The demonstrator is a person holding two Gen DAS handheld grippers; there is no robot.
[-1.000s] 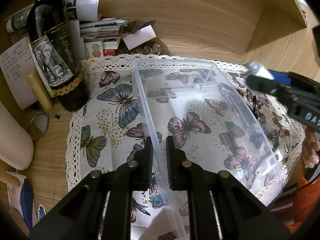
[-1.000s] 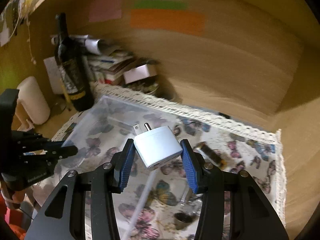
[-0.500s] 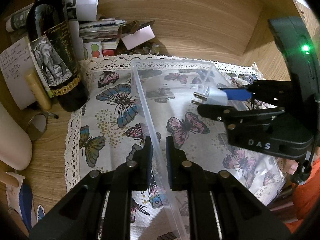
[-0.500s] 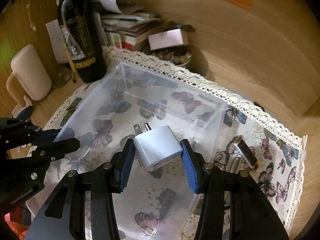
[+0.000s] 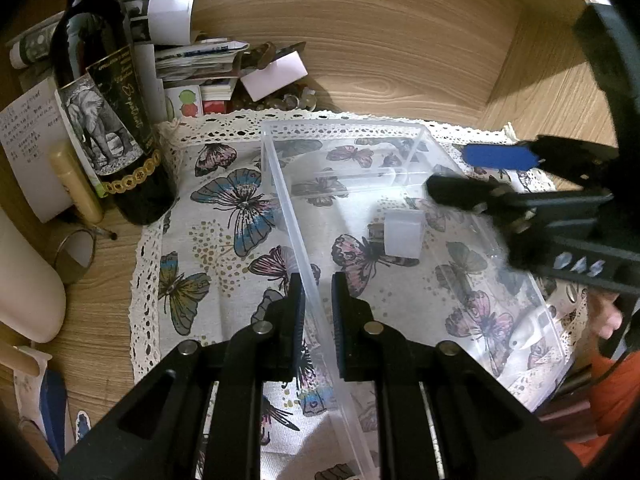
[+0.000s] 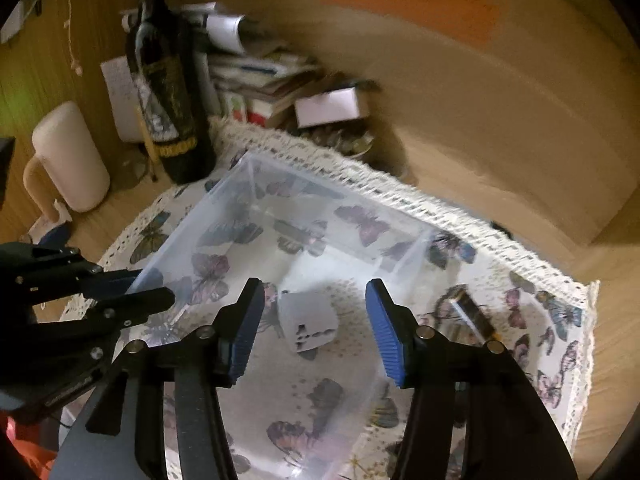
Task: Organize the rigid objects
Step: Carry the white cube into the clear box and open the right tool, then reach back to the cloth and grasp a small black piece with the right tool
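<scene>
Left hand-held gripper (image 5: 318,304): clenched on the near long wall of the clear plastic bin (image 5: 280,184), one blue pad inside the wall and one outside.

Right hand-held gripper (image 6: 314,330): released, blue pads spread wide, nothing between them, hovering over the bin's interior; seen from the left wrist as a black frame with a blue pad reaching in from the right side (image 5: 480,176).

White plug adapter (image 6: 310,322): lying on the bin floor, between and below the spread right pads, touching neither; socket holes facing up in the right wrist view, prongs pointing toward the bin's near wall in the left wrist view (image 5: 402,234).

Bin: resting on a butterfly-print cloth with lace edging (image 5: 224,200), spread over a wooden surface (image 5: 100,280).

Left of the cloth: dark wine bottle with an elephant label (image 5: 104,120), upright, its base just at the lace edge; cream mug (image 6: 68,156) farther left; stack of papers and booklets (image 5: 192,56) against the wooden back wall.

On the cloth outside the bin's right end: a small dark rectangular object with an amber edge (image 6: 472,312), too blurred to identify.
</scene>
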